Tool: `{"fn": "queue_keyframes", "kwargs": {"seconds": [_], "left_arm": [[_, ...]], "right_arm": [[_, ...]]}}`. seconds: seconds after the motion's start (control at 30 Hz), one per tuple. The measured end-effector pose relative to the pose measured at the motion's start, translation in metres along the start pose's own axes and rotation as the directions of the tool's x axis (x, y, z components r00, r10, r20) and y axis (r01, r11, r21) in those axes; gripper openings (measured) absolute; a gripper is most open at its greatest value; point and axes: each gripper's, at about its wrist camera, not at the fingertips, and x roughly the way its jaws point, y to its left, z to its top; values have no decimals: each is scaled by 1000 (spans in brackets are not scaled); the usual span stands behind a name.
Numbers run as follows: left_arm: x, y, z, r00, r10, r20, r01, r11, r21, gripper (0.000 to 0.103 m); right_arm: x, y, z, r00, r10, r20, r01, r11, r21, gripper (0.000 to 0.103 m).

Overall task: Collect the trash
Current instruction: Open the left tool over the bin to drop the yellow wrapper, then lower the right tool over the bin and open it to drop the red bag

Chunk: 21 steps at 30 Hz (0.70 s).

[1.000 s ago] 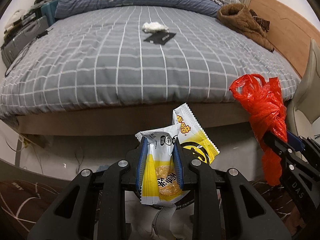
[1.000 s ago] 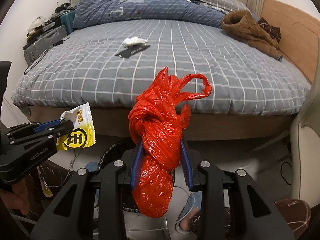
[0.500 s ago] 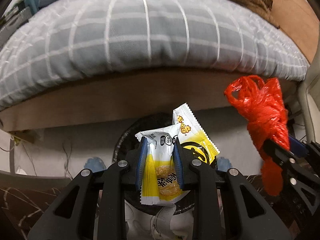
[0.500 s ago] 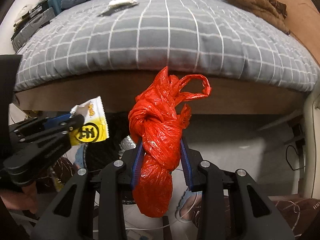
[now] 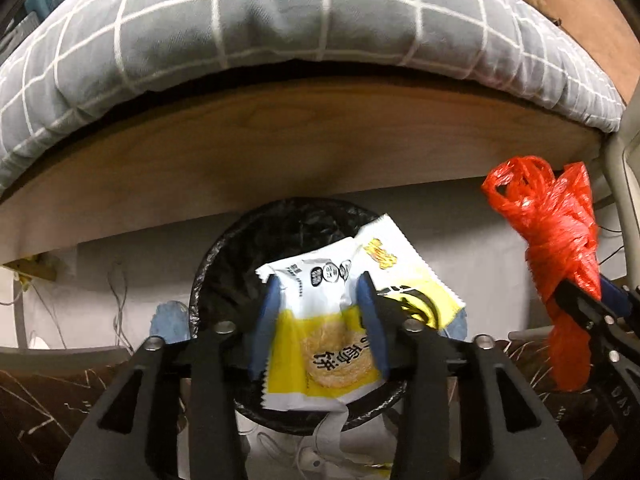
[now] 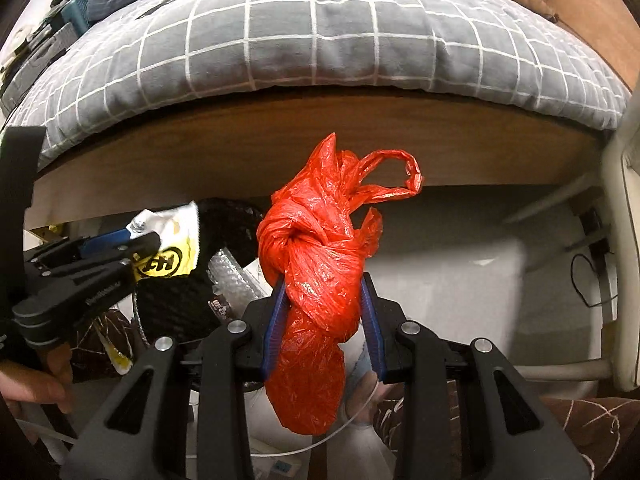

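Note:
Two yellow-and-white snack wrappers [image 5: 320,344] hang between the fingers of my left gripper [image 5: 316,312], directly over the black-lined trash bin [image 5: 224,264]. Its jaws are opening, and the blue pads stand apart at the wrappers' edges without squeezing them. My right gripper [image 6: 324,312] is shut on a knotted red plastic bag [image 6: 320,272], held to the right of the bin. The red bag [image 5: 556,232] also shows at the right edge of the left wrist view. In the right wrist view, the left gripper [image 6: 132,248] and a wrapper [image 6: 168,256] are at the left, above the bin [image 6: 176,312].
The bed's wooden frame [image 5: 320,140] and grey checked cover [image 5: 280,20] overhang just behind the bin. A pale chair frame [image 6: 616,240] stands at the right, with a white box [image 6: 460,280] and cables beneath. A person's hand [image 6: 36,384] holds the left gripper's handle.
Both grippers have sunk towards the floor and tipped downward, so the bin now fills the view under the left one. The left jaws have spread and the wrappers have flattened between them.

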Motion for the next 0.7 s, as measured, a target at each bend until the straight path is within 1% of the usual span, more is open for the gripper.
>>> {"fn": "queue_keyframes", "kwargs": {"seconds": [0.07, 0.23, 0.27, 0.3, 0.33, 0.4, 0.43, 0.53, 0.6, 0.7], "left_arm": [[5, 7, -3, 1000, 11, -2, -11, 1000, -7, 50], [8, 16, -6, 999, 34, 0, -34, 999, -6, 65], [7, 18, -6, 999, 34, 1, -34, 999, -8, 66], [6, 21, -7, 999, 38, 4, -38, 999, -11, 69], [5, 25, -8, 999, 40, 7, -40, 999, -16, 74], [0, 34, -9, 999, 45, 18, -44, 999, -28, 79], [-3, 37, -8, 999, 48, 25, -47, 998, -32, 85], [-14, 49, -8, 997, 65, 51, -63, 997, -44, 95], [-21, 57, -8, 995, 77, 65, -74, 996, -48, 97], [-31, 65, -9, 993, 91, 76, -88, 995, -42, 97]], "right_arm": [[1, 5, 1, 1000, 8, 5, -8, 1000, -14, 34], [5, 18, 1, 1000, 22, 4, -21, 999, -43, 34], [6, 22, 2, 1000, 22, 2, -22, 999, -49, 34], [9, 32, 1, 1000, 22, 1, -22, 998, -51, 34], [8, 35, 1, 1000, 26, 1, -26, 998, -55, 34], [9, 44, 3, 1000, 31, 1, -31, 997, -68, 34], [10, 50, 4, 999, 35, 1, -35, 997, -74, 34], [11, 67, 8, 999, 46, 7, -45, 994, -96, 34], [12, 78, 11, 999, 51, 10, -49, 993, -110, 34], [13, 90, 16, 998, 59, 14, -57, 991, -119, 34]]}}
